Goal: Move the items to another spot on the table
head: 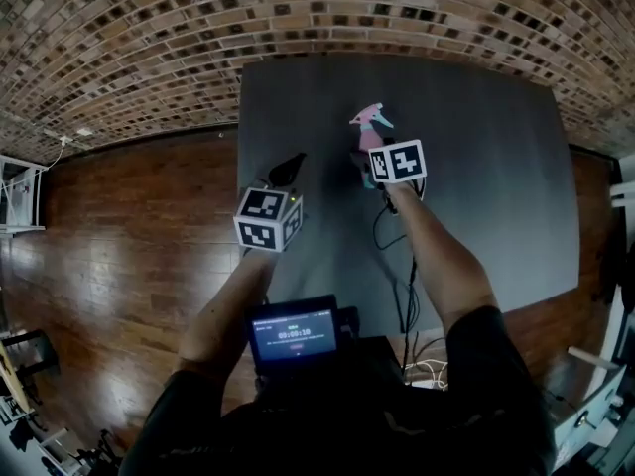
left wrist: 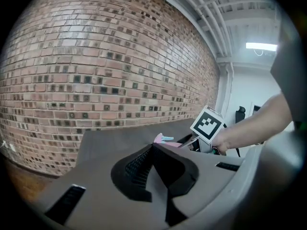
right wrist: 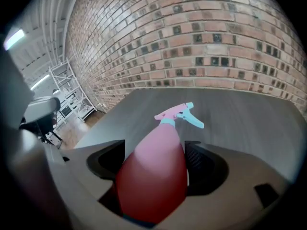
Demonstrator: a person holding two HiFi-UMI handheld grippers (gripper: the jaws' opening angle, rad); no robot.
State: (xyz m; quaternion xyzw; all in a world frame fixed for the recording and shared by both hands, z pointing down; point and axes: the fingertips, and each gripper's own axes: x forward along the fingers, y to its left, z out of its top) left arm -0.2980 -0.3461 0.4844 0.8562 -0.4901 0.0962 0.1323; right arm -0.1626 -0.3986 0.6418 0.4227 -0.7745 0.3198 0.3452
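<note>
A pink spray bottle (head: 369,127) with a pale blue trigger stands near the middle of the dark table (head: 496,167). My right gripper (head: 369,165) is shut on its body, just below the head. In the right gripper view the bottle (right wrist: 158,171) fills the gap between both pads, nozzle pointing away over the table. My left gripper (head: 289,170) hovers over the table's left part, apart from the bottle, with its black jaws together and nothing between them. In the left gripper view the closed tips (left wrist: 154,150) point toward the bottle's head (left wrist: 163,139) and the right gripper's marker cube (left wrist: 207,124).
A black cable (head: 392,236) trails over the table from the right gripper toward the near edge. Wooden floor (head: 119,236) lies left of the table and a brick wall (head: 149,38) runs behind it. A white shelf (head: 15,191) stands at the far left.
</note>
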